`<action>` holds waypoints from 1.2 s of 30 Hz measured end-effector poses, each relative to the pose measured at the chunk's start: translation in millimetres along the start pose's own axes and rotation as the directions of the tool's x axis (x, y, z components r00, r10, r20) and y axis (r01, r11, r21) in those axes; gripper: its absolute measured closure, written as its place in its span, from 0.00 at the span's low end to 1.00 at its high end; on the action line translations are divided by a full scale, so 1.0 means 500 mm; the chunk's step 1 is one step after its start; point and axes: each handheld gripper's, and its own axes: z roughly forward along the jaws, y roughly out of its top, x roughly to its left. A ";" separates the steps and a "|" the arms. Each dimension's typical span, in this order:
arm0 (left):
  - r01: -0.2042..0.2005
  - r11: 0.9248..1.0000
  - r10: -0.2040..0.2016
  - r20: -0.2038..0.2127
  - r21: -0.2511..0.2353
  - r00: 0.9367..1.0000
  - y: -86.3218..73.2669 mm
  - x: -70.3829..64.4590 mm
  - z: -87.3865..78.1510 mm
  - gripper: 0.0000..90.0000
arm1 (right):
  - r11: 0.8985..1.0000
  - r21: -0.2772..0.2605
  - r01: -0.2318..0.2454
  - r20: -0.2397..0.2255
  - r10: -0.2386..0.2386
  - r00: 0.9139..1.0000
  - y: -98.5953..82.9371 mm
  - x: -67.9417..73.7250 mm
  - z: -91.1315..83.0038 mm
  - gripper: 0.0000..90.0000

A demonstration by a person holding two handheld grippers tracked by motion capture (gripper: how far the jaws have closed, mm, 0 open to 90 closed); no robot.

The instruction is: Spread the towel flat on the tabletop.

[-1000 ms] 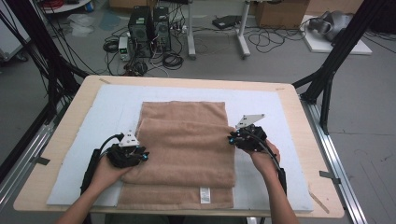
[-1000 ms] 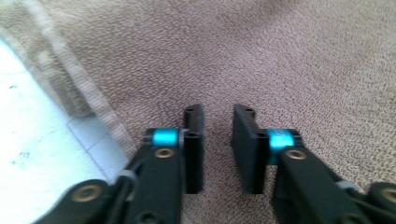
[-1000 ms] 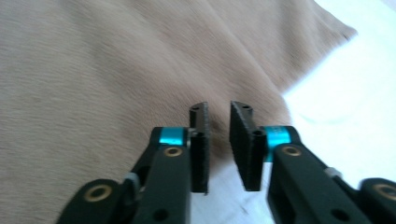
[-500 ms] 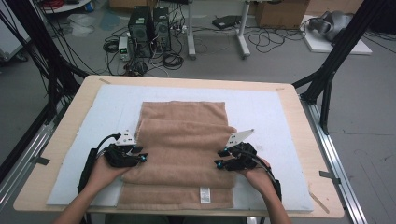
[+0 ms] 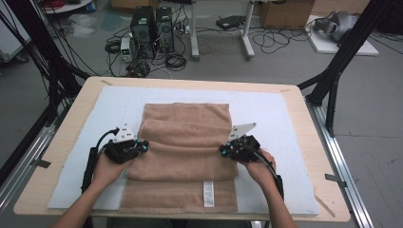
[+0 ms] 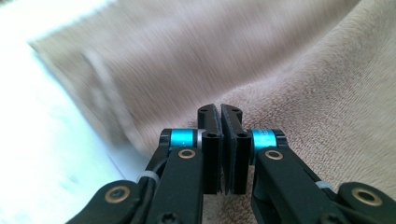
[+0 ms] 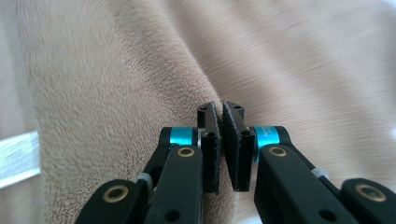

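Lying across a pale blue mat (image 5: 266, 111) on the table (image 5: 62, 142), a brown towel (image 5: 185, 137) is seen between the two grippers, its far part folded toward the near side. The left gripper (image 5: 127, 148) is held at the fold's left edge, the right gripper (image 5: 236, 148) at its right edge. In each gripper view the jaws are drawn nearly together; whether a thin layer of cloth is pinched between them cannot be told. Just beyond each set of jaws the towel rises in a soft ridge. The cloth is judged light, limp and unbreakable, with a grippy pile; it is best taken at both side edges of one layer, evenly.
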 end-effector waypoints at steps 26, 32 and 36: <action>-0.035 0.997 0.036 0.023 -0.069 0.999 -0.003 -0.004 -0.062 0.71 | 0.998 -0.059 0.035 -0.027 -0.037 0.999 -0.020 0.048 -0.026 0.73; -0.088 0.996 0.086 0.074 0.032 0.994 -0.036 -0.027 -0.030 0.71 | 1.000 -0.002 -0.007 -0.055 0.007 0.998 -0.050 0.053 0.025 0.71; -0.082 0.989 0.070 0.097 0.122 0.993 -0.057 -0.025 0.002 0.69 | 0.999 0.030 -0.016 -0.054 0.017 0.998 -0.054 0.044 0.046 0.67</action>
